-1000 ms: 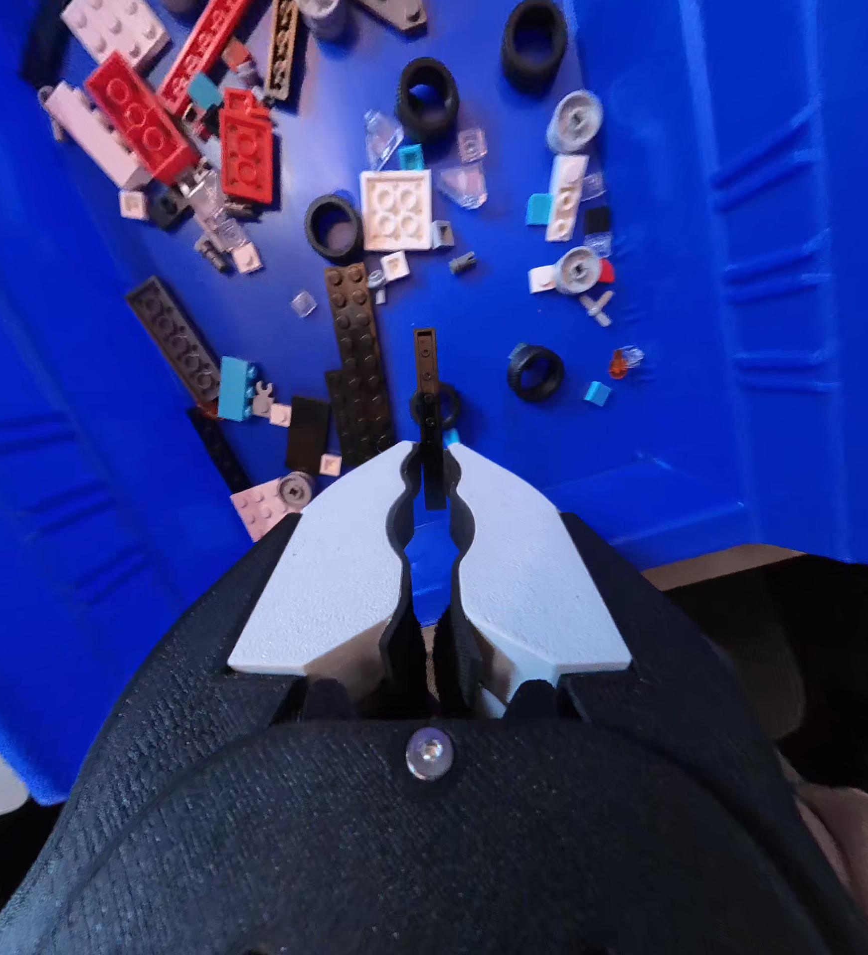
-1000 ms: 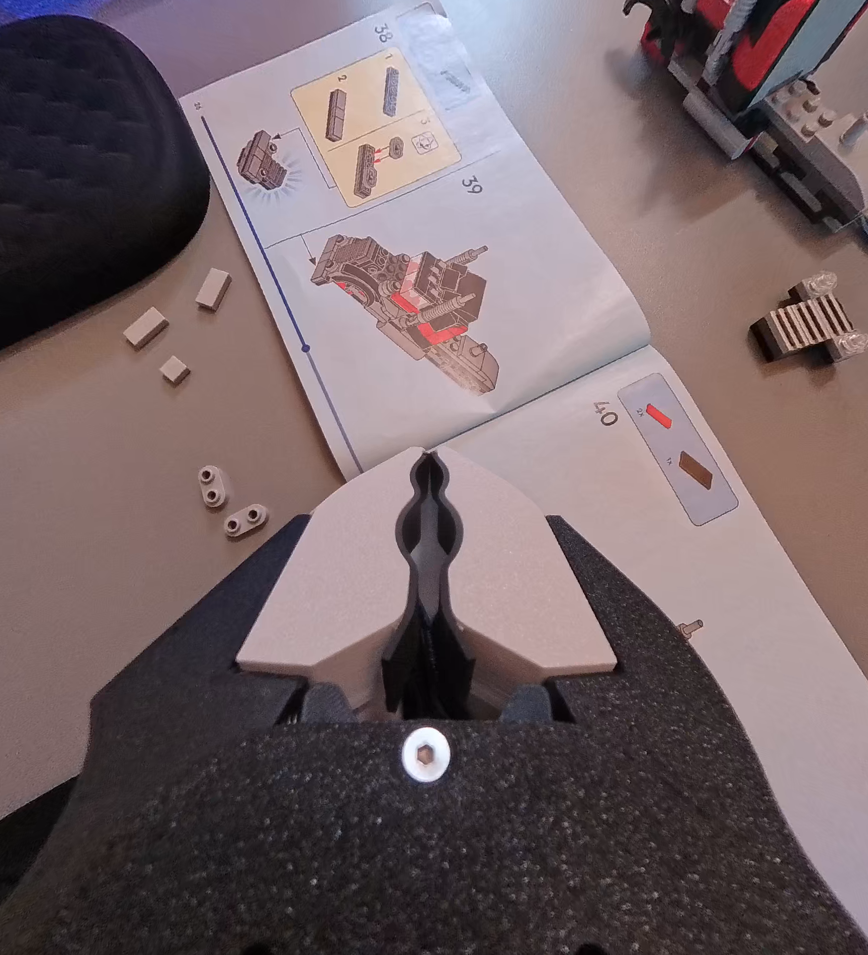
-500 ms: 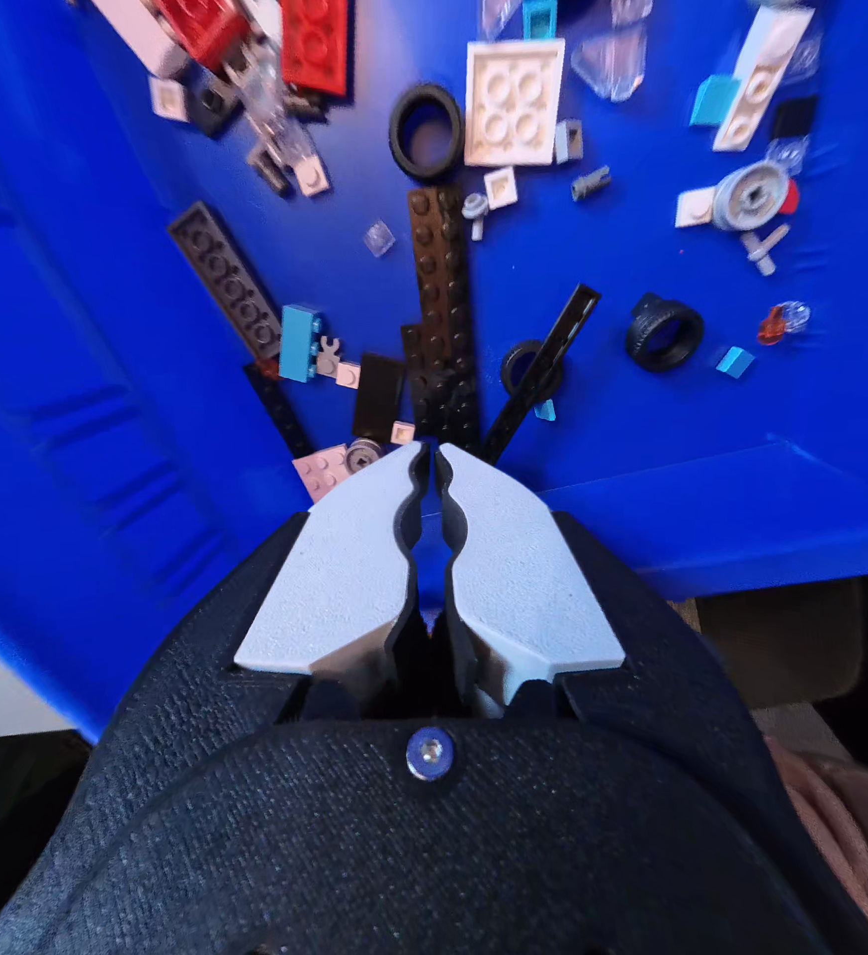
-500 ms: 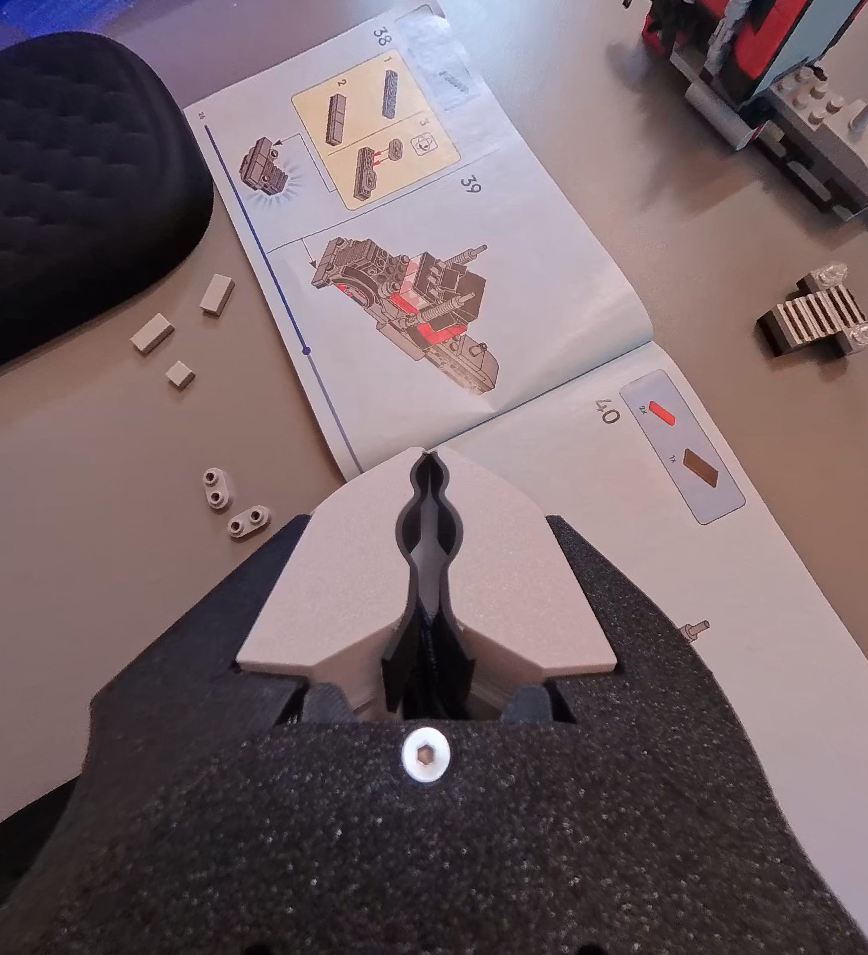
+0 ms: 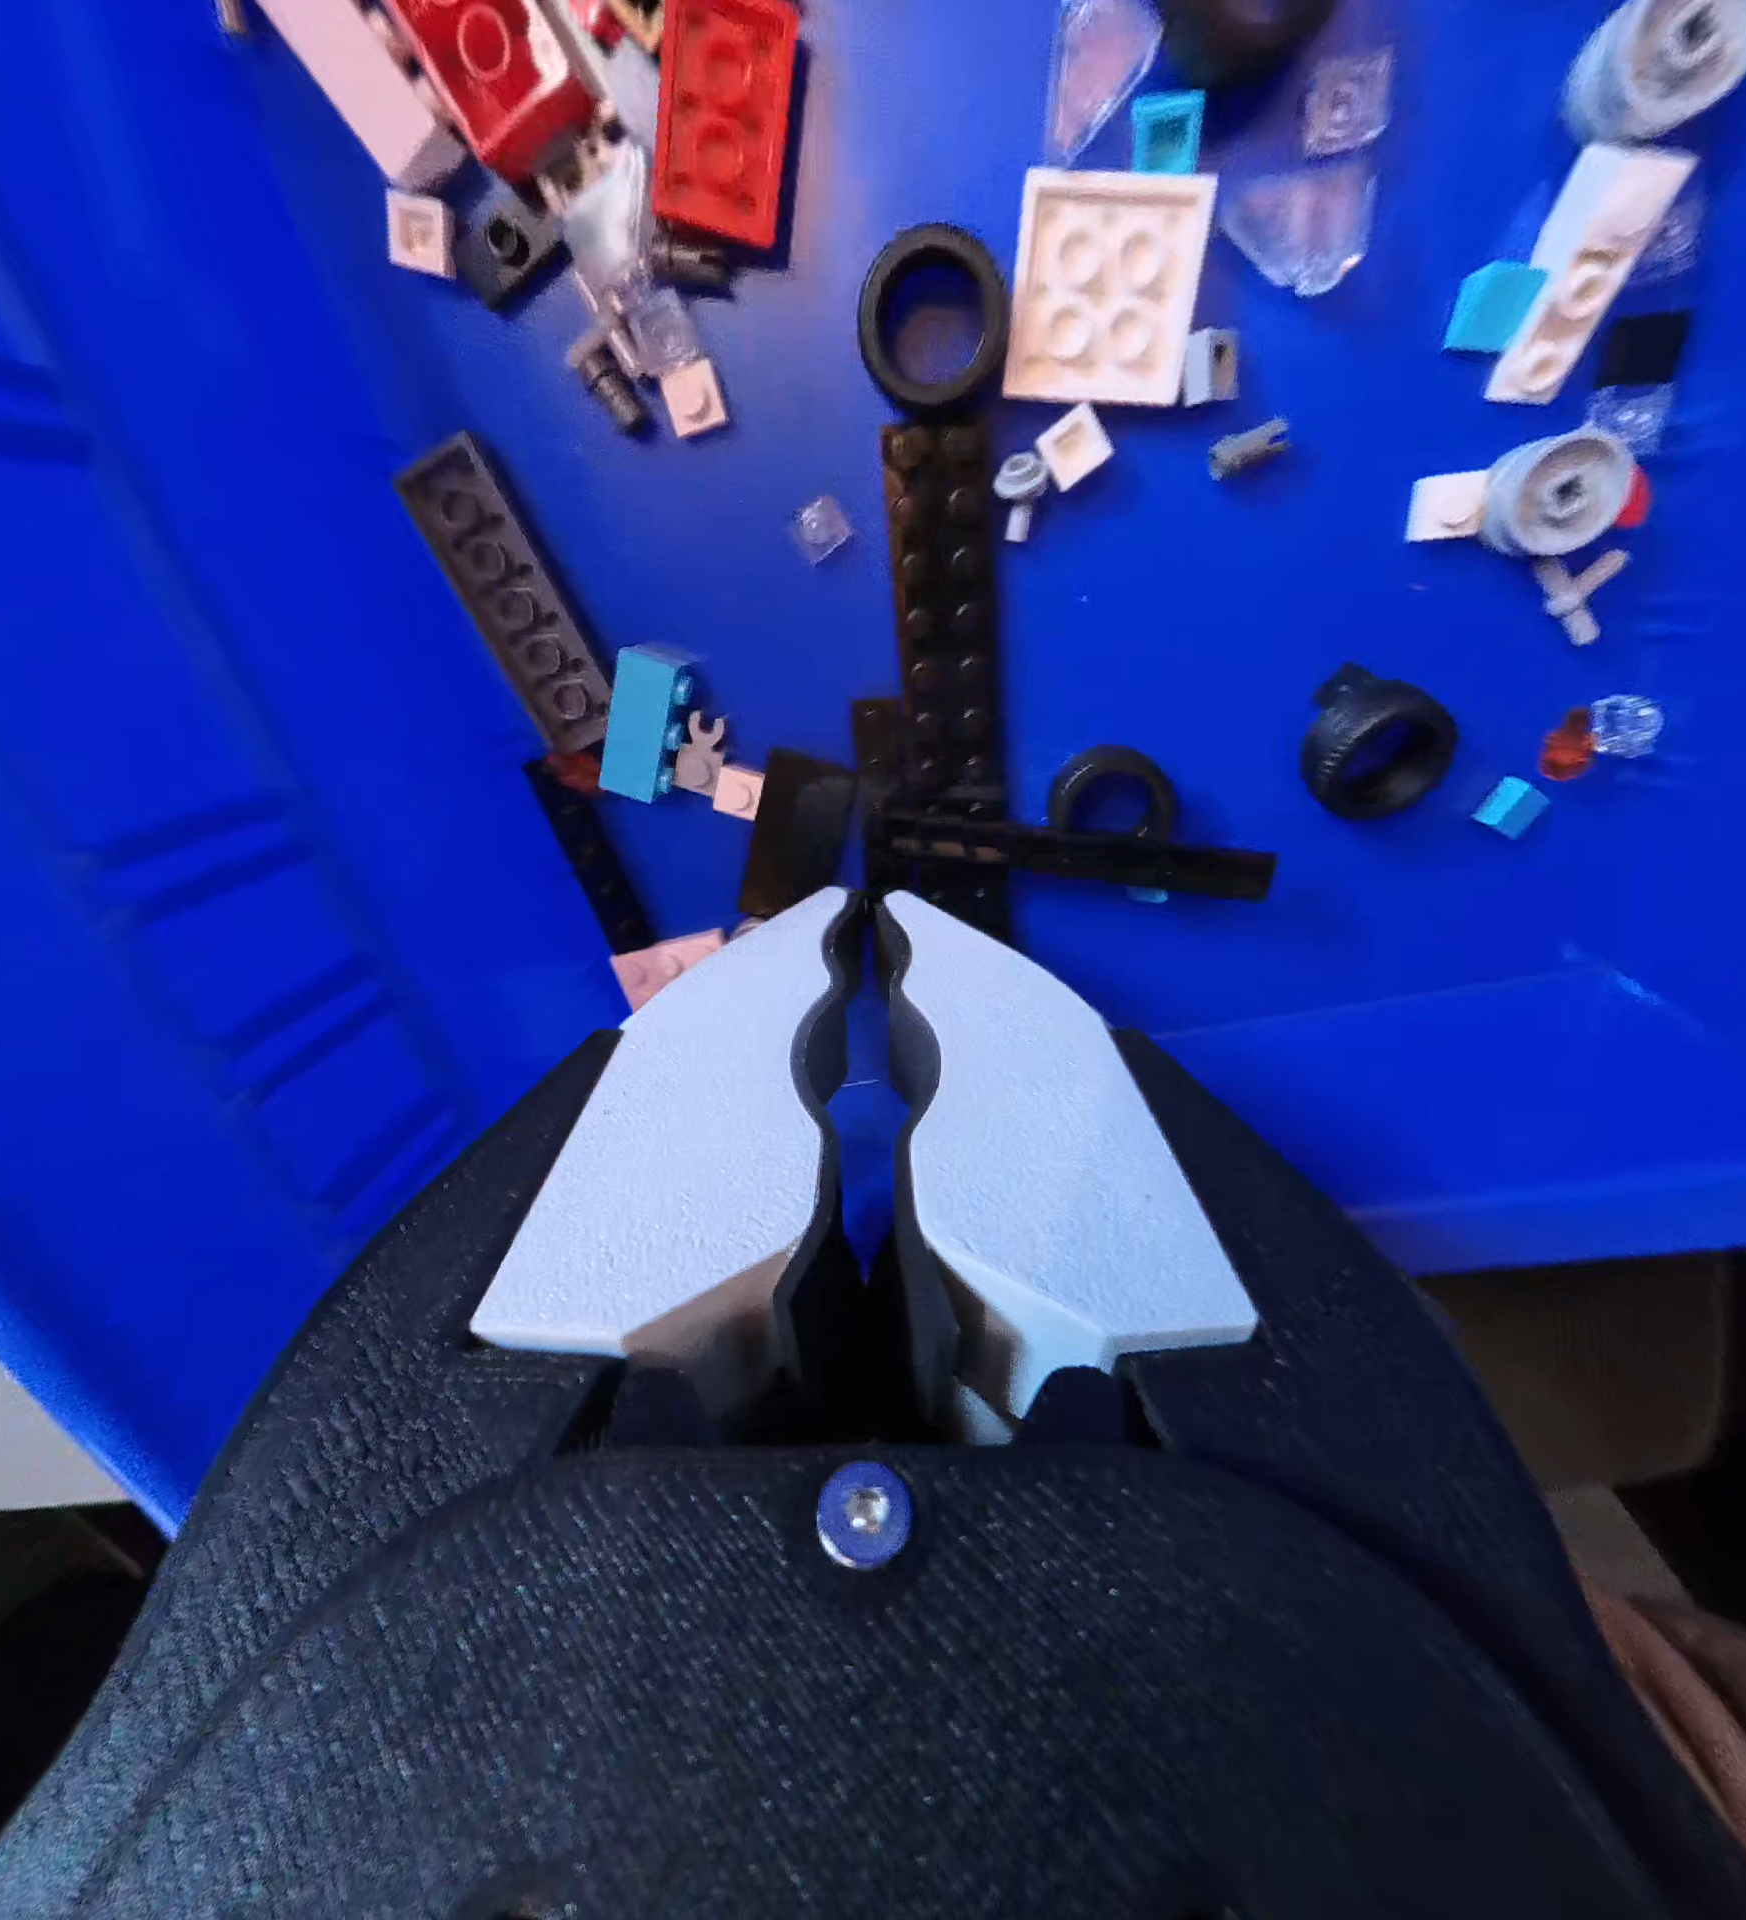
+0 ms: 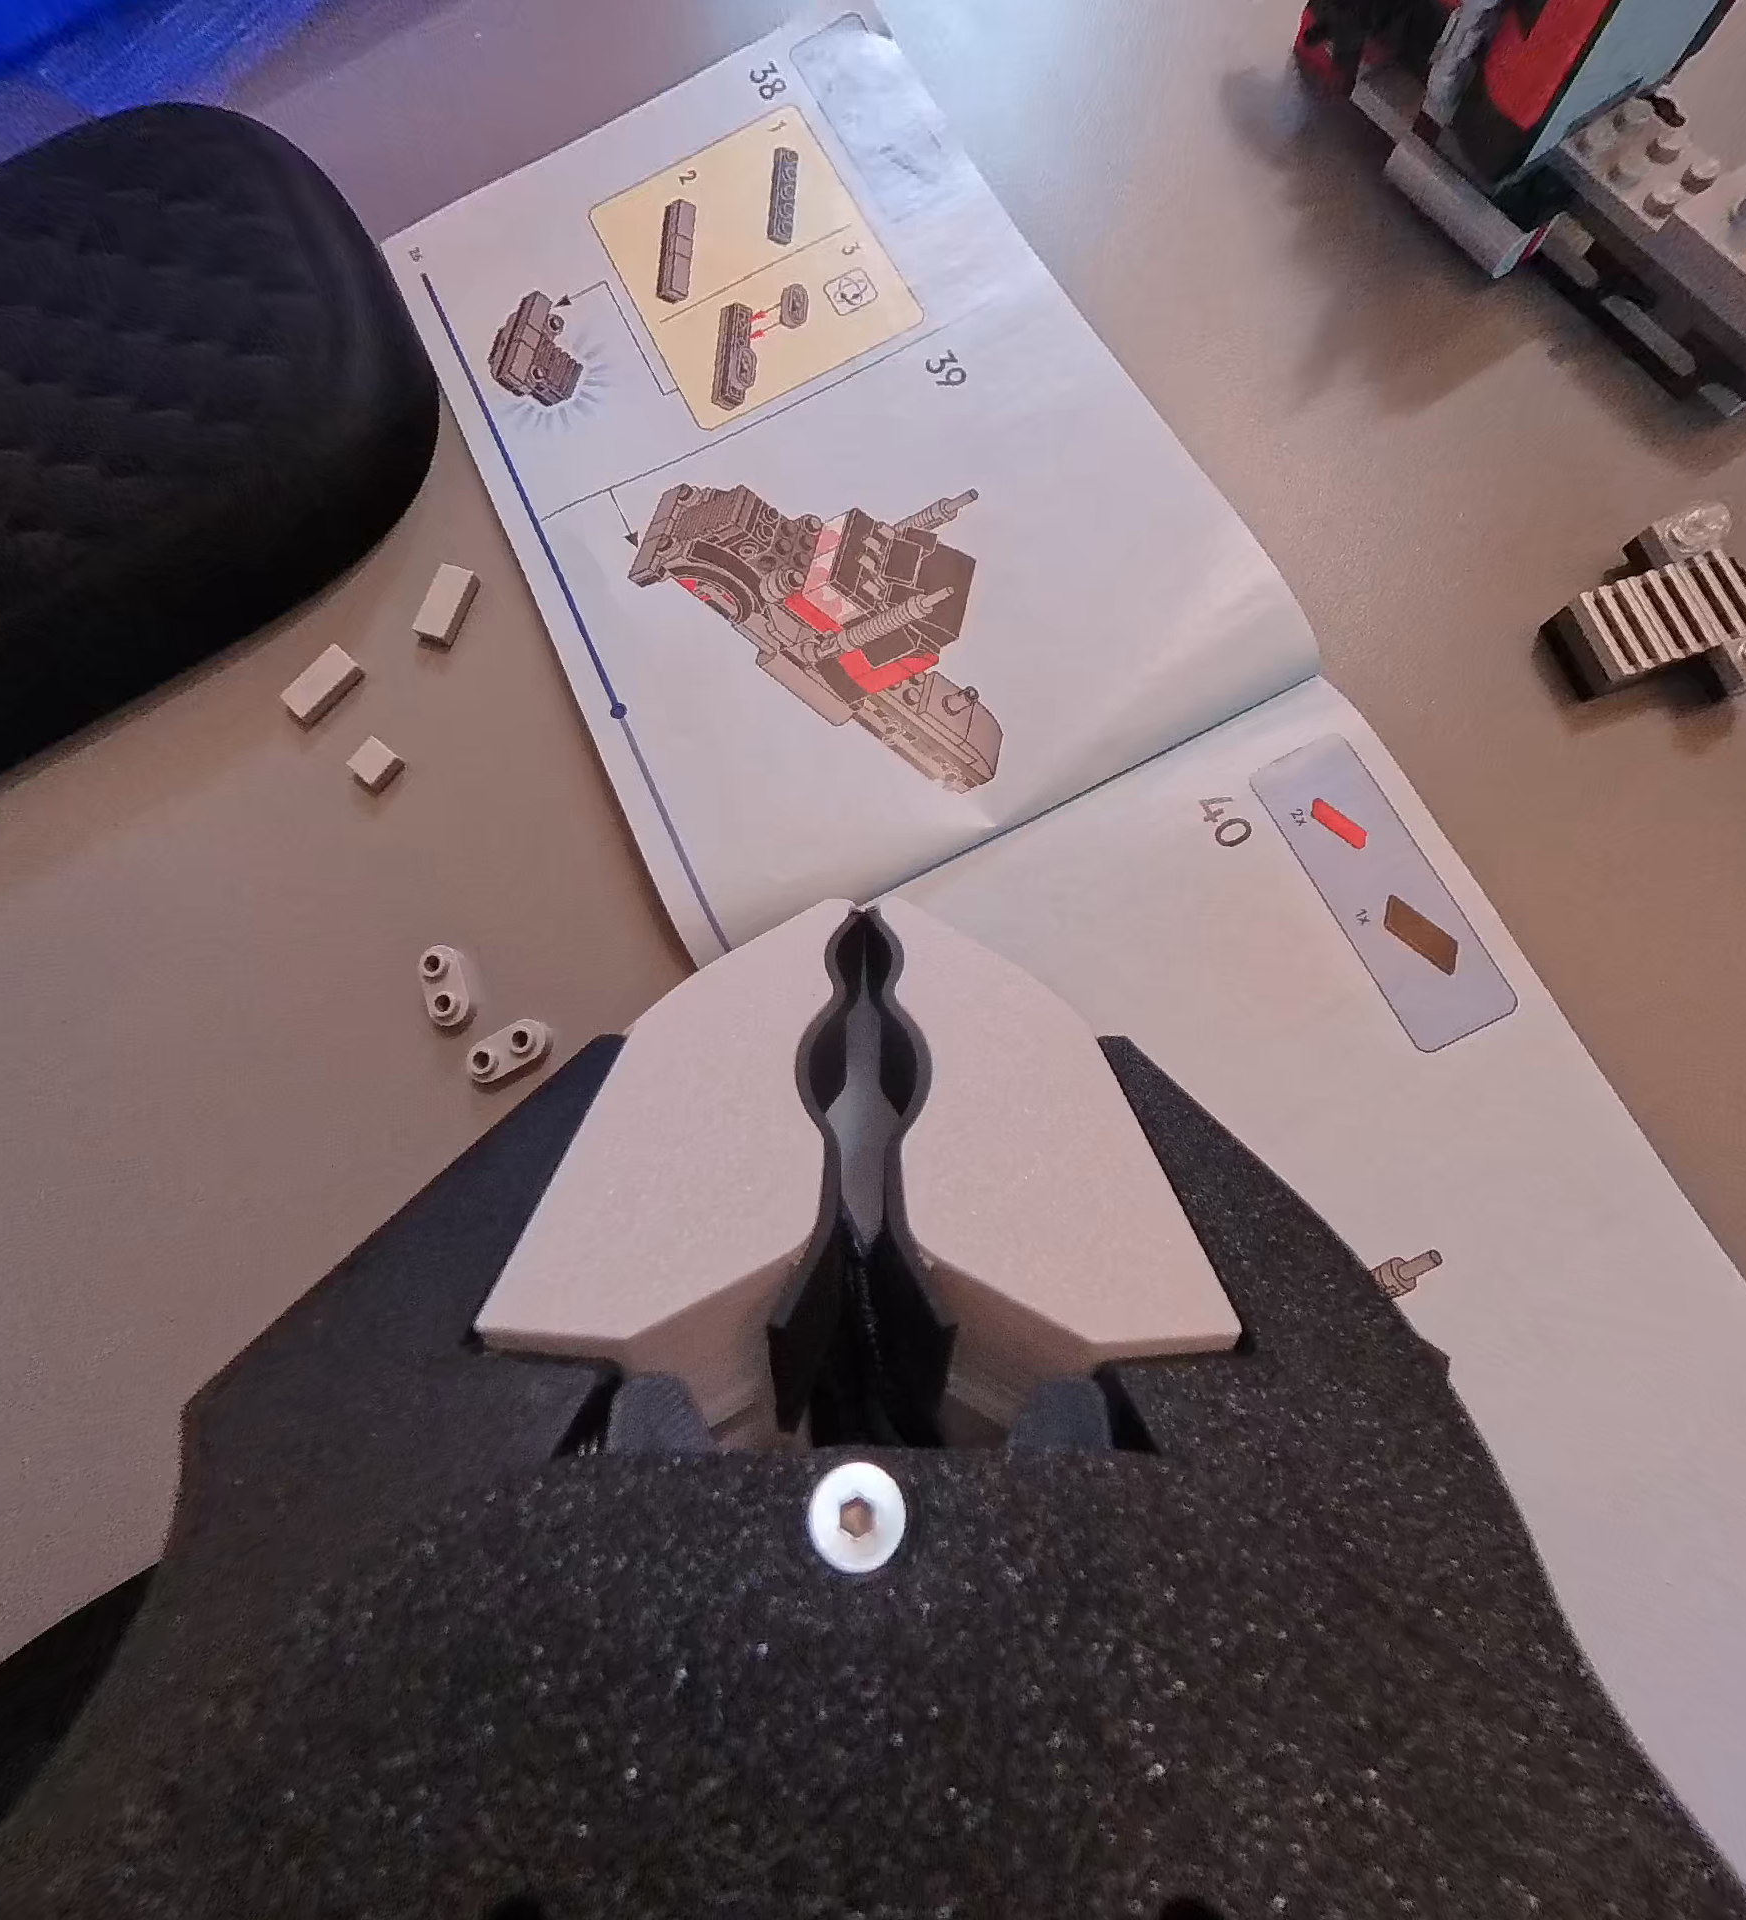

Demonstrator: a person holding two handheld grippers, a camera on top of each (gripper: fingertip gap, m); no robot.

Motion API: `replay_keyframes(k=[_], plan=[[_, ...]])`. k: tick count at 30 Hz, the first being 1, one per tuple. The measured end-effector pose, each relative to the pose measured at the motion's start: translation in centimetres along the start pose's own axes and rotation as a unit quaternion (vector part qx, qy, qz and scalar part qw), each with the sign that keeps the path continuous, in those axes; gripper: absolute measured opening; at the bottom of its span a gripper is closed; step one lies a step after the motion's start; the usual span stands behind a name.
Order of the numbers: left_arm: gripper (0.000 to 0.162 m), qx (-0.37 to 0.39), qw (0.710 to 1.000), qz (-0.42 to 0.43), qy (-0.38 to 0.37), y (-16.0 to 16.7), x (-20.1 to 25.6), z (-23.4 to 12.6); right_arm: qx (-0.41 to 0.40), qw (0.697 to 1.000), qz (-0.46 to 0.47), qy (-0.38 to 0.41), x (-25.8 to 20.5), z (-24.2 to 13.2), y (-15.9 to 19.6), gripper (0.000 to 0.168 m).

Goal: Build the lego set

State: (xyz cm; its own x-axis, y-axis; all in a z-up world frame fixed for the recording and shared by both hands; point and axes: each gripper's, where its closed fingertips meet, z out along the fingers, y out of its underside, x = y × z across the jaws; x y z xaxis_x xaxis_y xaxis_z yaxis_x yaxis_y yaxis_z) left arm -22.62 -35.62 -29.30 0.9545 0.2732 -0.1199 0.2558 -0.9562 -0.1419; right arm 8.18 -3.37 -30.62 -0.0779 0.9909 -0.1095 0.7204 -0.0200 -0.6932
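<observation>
My left gripper (image 5: 869, 912) hangs over the blue bin (image 5: 1471, 1039) of loose lego pieces, jaws shut with nothing clearly between them. A thin black plate (image 5: 1108, 857) lies crosswise just past the tips, its left end over a long black plate (image 5: 942, 623). I cannot tell if the tips touch it. My right gripper (image 6: 864, 914) is shut and empty above the open instruction booklet (image 6: 952, 416). The part-built model (image 6: 1575, 156) stands at the top right, with a grey grille piece (image 6: 1669, 613) below it.
The bin holds black tyres (image 5: 1378, 743), red bricks (image 5: 718, 114), a white square plate (image 5: 1108, 286), a light-blue brick (image 5: 645, 722) and grey wheel hubs (image 5: 1555, 494). On the table lie grey tiles (image 6: 445, 603), two rounded grey plates (image 6: 443, 982), a small pin (image 6: 1404, 1270) and a black padded object (image 6: 121, 416). Across from one pair of fingers to the other is roughly 45 cm. From the right gripper's tips to the grey grille piece (image 6: 1669, 613) is close to 15 cm. The part-built model (image 6: 1575, 156) lies some 20 cm from my right tips, 45 cm from my left tips.
The thin black plate was pinched upright in my left gripper, then swung out to the right and now lies crosswise beyond the shut tips. The left gripper moved deeper into the bin. The right gripper barely moved.
</observation>
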Motion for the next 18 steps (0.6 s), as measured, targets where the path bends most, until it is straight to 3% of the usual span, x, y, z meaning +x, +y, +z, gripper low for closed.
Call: replay_keyframes(k=[4,8,11,18], plan=[[0.009,-0.027,0.999,0.023,0.000,0.5,0.6,0.6,0.000,1.000,0.000,0.000,0.0,0.0,0.0,0.000],[0.014,-0.005,0.998,0.048,0.034,-0.3,2.6,0.2,0.000,1.000,0.002,-0.002,0.0,0.0,0.0,0.000],[0.017,-0.006,0.999,0.031,0.001,-0.2,1.4,-0.1,0.000,1.000,0.004,-0.003,0.0,0.0,0.0,0.000],[0.018,0.006,1.000,0.009,0.029,-0.5,1.9,0.7,0.001,1.000,0.010,-0.009,0.0,0.0,0.0,0.001]])
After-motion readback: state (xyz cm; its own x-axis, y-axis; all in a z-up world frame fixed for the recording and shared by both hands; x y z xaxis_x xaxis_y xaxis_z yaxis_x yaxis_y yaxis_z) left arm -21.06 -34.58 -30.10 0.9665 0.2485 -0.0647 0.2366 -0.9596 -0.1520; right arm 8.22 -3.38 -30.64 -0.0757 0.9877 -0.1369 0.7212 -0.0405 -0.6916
